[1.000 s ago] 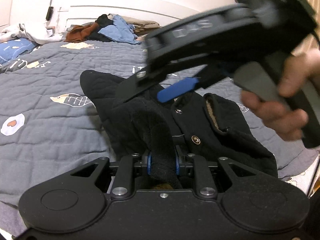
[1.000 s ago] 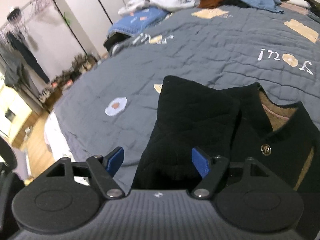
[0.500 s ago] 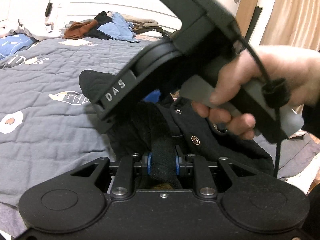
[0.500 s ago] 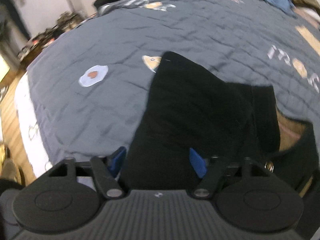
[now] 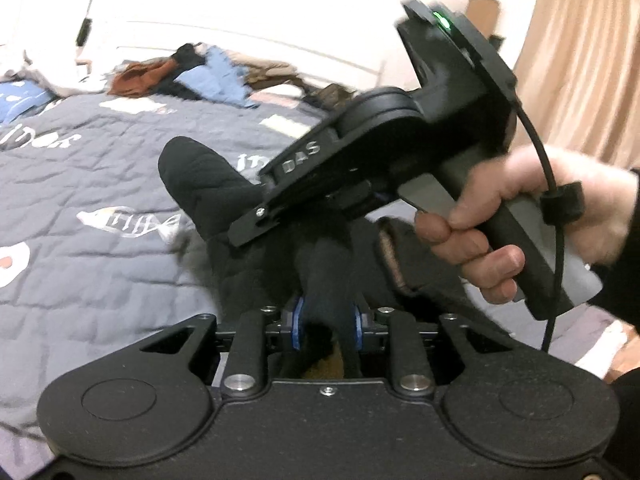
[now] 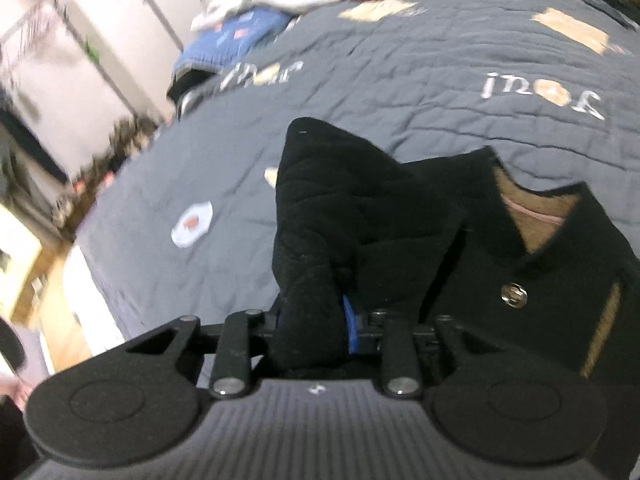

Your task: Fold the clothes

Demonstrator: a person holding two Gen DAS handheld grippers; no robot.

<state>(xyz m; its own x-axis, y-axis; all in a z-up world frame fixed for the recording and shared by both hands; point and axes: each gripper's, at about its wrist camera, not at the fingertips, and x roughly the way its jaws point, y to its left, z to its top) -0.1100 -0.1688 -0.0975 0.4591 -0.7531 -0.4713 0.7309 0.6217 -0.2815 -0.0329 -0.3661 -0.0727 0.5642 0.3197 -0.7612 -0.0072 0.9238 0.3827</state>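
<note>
While you grip the black jacket (image 5: 208,188) w/ both tools, it lies bunched on the grey quilt (image 5: 100,168), one quilted sleeve sticking out flat toward the far side of the bed. Your left gripper (image 5: 326,320) has its blue-padded fingers (image 5: 296,320) closed tight on a thick roll of the black fabric, near the bottom edge of the garment. Your right gripper (image 6: 316,316) is likewise pinched shut on a fold of the sleeve, fabric humped up btwn the pads; only one blue pad shows. In the left view your right hand (image 5: 520,220) wraps the handle, tool crossing just above the jacket. Tan lining and a metal snap button (image 6: 514,294) show at the collar. Heaped clothes (image 5: 200,76) sit at the far end of the bed.
</note>
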